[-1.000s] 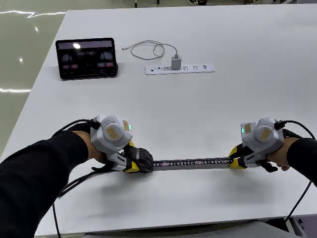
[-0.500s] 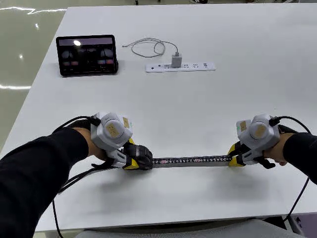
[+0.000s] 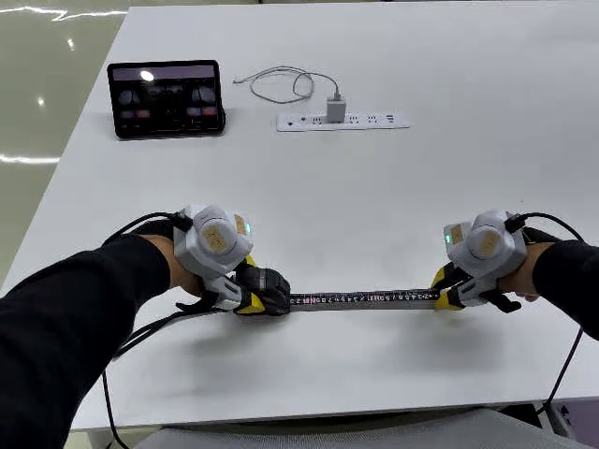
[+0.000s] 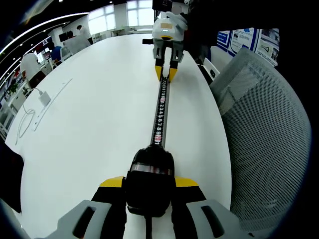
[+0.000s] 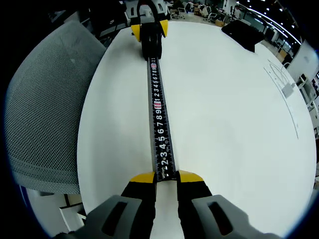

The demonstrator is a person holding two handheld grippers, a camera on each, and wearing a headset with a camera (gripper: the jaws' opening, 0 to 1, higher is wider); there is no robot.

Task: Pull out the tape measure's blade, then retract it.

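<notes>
Head view shows the white table (image 3: 374, 206) carrying the tape measure (image 3: 281, 297) near its front edge, its blade (image 3: 365, 300) stretched flat between the left gripper (image 3: 249, 301), clamped around the case (image 3: 269, 290), and the right gripper (image 3: 443, 299), pinching the blade's tip.

Blade (image 5: 158, 114) end out of sight between right tongs (image 5: 166, 175); tablet (image 3: 167, 97) screen illegible.

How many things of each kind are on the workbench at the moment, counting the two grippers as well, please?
tape measure: 1
grippers: 2, the left gripper and the right gripper
tablet: 1
power strip: 1
charger with cable: 1
total: 6
</notes>
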